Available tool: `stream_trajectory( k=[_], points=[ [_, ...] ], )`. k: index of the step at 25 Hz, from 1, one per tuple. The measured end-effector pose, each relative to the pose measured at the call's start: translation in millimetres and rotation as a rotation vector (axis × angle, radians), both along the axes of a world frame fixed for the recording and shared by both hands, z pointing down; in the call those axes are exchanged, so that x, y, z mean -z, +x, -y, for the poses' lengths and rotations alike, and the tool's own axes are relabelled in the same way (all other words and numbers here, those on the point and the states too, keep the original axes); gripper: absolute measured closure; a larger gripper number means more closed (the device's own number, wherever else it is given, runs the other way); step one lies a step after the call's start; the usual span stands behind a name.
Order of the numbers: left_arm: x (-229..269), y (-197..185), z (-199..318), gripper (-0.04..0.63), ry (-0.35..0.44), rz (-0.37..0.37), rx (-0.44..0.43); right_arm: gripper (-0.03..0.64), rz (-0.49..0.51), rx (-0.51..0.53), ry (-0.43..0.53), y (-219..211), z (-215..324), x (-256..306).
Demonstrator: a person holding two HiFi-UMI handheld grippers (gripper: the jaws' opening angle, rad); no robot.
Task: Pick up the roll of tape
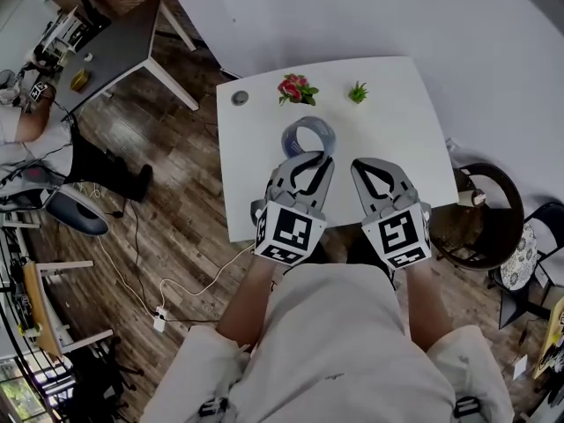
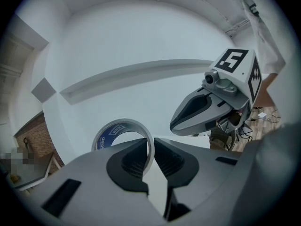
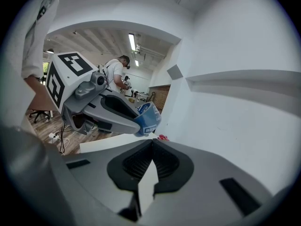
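- White wall and wood-plank floor [image 1: 176,201] frame a small white table [image 1: 397,139], seen from above the lap of the person working at it.
- Near the table's middle, the left gripper [image 2: 151,147] pinches the roll of tape [image 2: 120,128]. One jaw sits inside the ring and the other outside, with both pads pressed on the roll's wall.
- The roll stands on edge at the gripper's tip, with blue print showing on its inner core.
- Whether its lower edge touches the tabletop is hard to tell. The right gripper view suggests it hangs just clear of the surface.
- The right gripper [image 3: 151,142] is held alongside, to the right of the roll and apart from it. Its jaws are pressed together with nothing between them.
- Beyond the roll, along the table's far edge, stand a pink flower cluster [image 1: 296,88] and a small green plant [image 1: 357,92]. A grey round disc [image 1: 240,98] lies toward the far left corner.
- A dark table [image 1: 123,42] stands across the floor at upper left, with another person [image 1: 22,117] beside it.
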State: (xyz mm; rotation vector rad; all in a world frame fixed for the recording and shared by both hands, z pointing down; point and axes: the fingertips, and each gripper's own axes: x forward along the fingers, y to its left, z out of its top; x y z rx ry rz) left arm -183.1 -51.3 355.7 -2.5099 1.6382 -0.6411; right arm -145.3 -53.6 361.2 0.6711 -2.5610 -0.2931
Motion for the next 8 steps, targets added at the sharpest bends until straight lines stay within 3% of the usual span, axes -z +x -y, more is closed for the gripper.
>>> stream_trajectory(
  k=[8],
  points=[
    [-4.8,0.4,1.1,0.538,-0.014,0.019,-0.003,0.611,0.002,0.007,-0.007,-0.7,1.7,-0.6]
  ],
)
